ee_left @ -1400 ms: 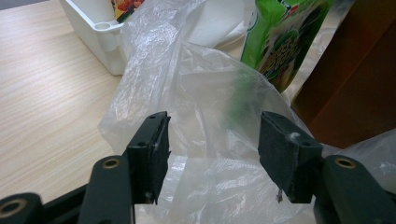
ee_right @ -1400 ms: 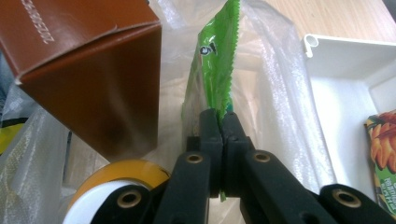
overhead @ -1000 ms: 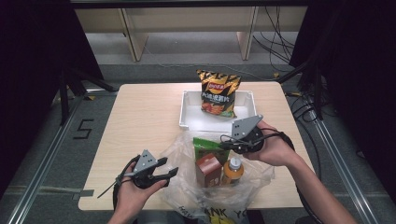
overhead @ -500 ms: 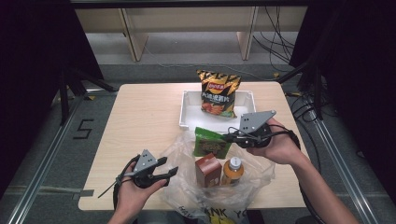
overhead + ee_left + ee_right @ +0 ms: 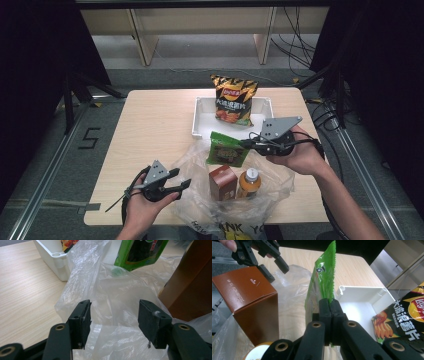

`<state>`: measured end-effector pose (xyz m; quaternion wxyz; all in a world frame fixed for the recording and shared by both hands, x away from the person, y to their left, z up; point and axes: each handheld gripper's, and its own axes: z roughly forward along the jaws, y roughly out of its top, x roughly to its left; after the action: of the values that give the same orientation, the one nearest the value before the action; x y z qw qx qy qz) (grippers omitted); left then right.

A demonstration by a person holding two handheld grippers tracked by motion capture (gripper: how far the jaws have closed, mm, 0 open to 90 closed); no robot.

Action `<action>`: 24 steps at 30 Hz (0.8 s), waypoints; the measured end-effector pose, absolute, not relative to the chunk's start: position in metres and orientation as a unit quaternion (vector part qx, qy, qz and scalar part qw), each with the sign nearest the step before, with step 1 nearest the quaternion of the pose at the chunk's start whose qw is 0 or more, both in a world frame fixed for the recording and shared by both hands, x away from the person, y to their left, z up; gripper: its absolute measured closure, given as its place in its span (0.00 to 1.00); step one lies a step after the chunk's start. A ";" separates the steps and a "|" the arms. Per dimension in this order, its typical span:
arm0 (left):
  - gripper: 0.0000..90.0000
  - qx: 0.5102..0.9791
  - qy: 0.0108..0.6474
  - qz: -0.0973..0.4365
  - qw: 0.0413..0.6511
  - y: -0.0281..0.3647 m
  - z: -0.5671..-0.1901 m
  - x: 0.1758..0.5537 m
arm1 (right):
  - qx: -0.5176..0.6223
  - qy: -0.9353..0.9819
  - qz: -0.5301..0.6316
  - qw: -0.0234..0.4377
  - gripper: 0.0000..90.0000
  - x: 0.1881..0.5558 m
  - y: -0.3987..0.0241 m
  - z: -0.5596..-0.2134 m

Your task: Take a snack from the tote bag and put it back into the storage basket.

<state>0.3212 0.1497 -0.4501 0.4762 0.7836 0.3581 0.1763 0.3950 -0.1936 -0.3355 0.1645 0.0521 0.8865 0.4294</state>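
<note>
Working off a wooden table (image 5: 150,130) here, with a clear plastic bag (image 5: 200,165) slumped open at the near edge so stuff can come out. Behind it the white bin (image 5: 202,117) already has a chip bag (image 5: 234,100) propped in it, looks like the drop spot. A brown carton (image 5: 222,182) and a bottle (image 5: 249,181) sit in the plastic. My right gripper (image 5: 329,306) is clenched on the green snack pouch's (image 5: 323,277) edge, lifted between bag and bin. My left gripper (image 5: 113,317) hangs released by the plastic, possibly to steady it.
</note>
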 end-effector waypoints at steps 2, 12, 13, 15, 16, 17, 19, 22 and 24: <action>0.48 0.784 0.359 0.175 0.476 0.149 -0.451 0.322 | 0.052 0.886 0.430 0.167 1.00 0.395 -0.194 -0.333; 0.48 0.781 0.360 0.178 0.478 0.148 -0.451 0.321 | 0.057 0.877 0.442 0.179 1.00 0.394 -0.202 -0.325; 0.48 0.779 0.364 0.177 0.478 0.148 -0.451 0.320 | 0.058 0.875 0.444 0.184 1.00 0.393 -0.203 -0.324; 0.48 0.779 0.364 0.178 0.478 0.149 -0.451 0.320 | 0.062 0.873 0.447 0.183 1.00 0.393 -0.205 -0.324; 0.48 0.779 0.365 0.178 0.478 0.148 -0.451 0.320 | 0.062 0.873 0.448 0.183 1.00 0.393 -0.206 -0.323; 0.49 0.779 0.364 0.178 0.479 0.148 -0.451 0.320 | 0.064 0.872 0.449 0.183 1.00 0.393 -0.207 -0.322; 0.49 0.778 0.364 0.174 0.482 0.147 -0.452 0.320 | 0.066 0.871 0.451 0.183 1.00 0.393 -0.210 -0.320; 0.49 0.780 0.362 0.175 0.480 0.146 -0.453 0.320 | 0.066 0.870 0.453 0.185 1.00 0.394 -0.212 -0.316; 0.49 0.783 0.356 0.179 0.478 0.146 -0.453 0.321 | 0.070 0.868 0.454 0.188 1.00 0.394 -0.214 -0.313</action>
<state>0.3213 0.1461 -0.4526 0.4776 0.7831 0.3559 0.1790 0.3939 -0.2140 -0.3134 0.1884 0.0697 0.8678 0.4545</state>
